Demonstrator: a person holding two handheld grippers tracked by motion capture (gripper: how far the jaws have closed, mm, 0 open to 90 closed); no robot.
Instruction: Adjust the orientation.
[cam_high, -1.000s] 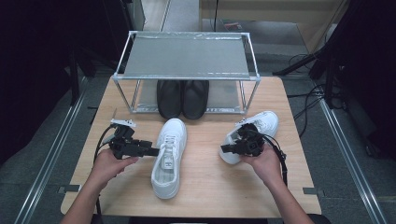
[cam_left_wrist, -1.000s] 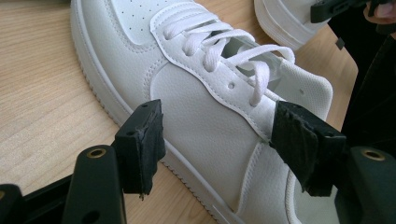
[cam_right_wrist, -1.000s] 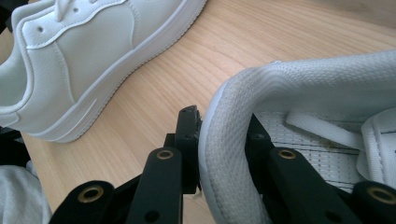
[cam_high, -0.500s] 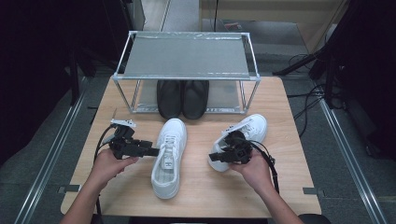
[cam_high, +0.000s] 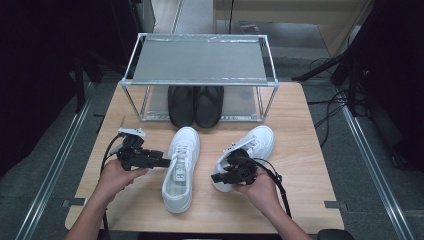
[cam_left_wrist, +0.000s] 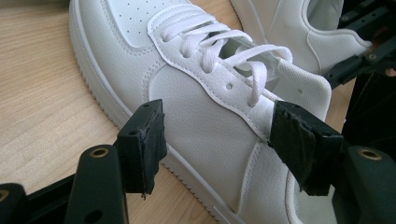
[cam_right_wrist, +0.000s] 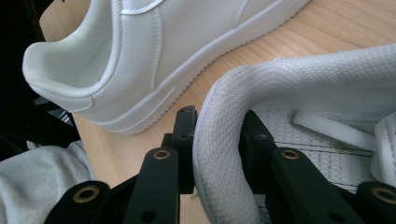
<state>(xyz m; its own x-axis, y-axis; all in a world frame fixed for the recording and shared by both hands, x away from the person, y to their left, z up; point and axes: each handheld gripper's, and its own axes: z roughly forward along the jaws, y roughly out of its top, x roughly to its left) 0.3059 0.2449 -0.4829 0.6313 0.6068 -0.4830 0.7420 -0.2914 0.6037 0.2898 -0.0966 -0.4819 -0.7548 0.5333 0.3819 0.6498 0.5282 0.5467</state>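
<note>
Two white sneakers lie on the wooden table (cam_high: 305, 165). The middle sneaker (cam_high: 181, 165) points its toe toward the rack. My left gripper (cam_high: 162, 161) stands open at its left side; in the left gripper view the pads (cam_left_wrist: 142, 144) flank the sneaker's side panel (cam_left_wrist: 201, 102) without pressing it. The right sneaker (cam_high: 255, 142) lies at an angle, heel toward me. My right gripper (cam_high: 220, 177) is shut on its heel collar (cam_right_wrist: 219, 154), one jaw inside the shoe and one outside. The middle sneaker's heel (cam_right_wrist: 93, 60) is close on the left in the right gripper view.
A metal shoe rack (cam_high: 200, 60) stands at the back of the table, with a pair of black shoes (cam_high: 195, 105) on its low shelf. Cables (cam_high: 325, 105) lie on the floor at the right. Bare wood lies in front of and to the right of the sneakers.
My right hand has moved left and toward me, dragging the right sneaker by its heel closer to the middle sneaker. The left hand and middle sneaker have stayed put.
</note>
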